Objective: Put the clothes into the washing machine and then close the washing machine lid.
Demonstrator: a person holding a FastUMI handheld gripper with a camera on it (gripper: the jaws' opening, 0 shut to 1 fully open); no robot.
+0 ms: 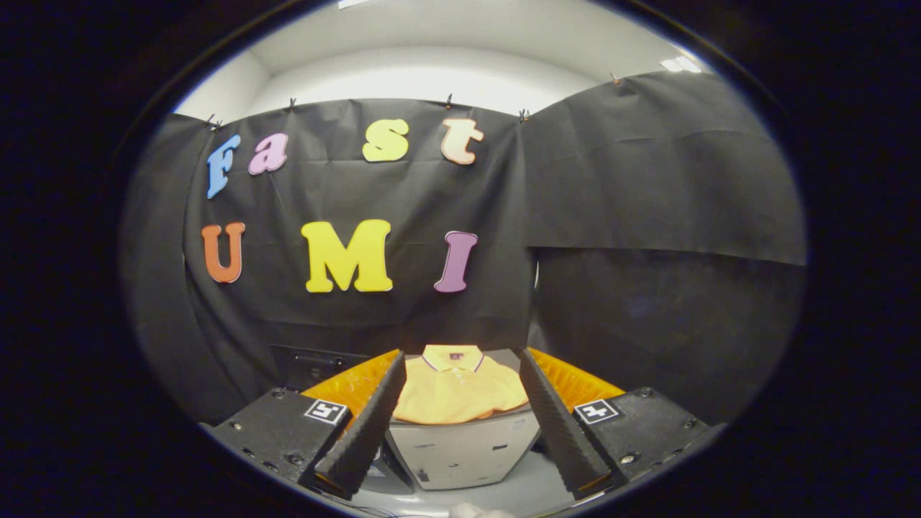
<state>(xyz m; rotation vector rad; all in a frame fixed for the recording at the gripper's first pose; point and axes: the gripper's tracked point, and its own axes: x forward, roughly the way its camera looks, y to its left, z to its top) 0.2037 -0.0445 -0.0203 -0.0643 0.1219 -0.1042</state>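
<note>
Two fingers (460, 424) spread wide, yellow shirt (458, 392) ahead atop washing machine (464, 450).

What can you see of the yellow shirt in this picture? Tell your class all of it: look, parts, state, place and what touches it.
The yellow shirt is a polo of soft cloth, its collar edged with a dark stripe and a small label inside the neck. It lies folded and flat, collar away from the camera, on top of the grey washing machine, in front of the black cloth wall. It shows between the fingers of the open gripper, beyond their tips; neither finger touches it.
</note>
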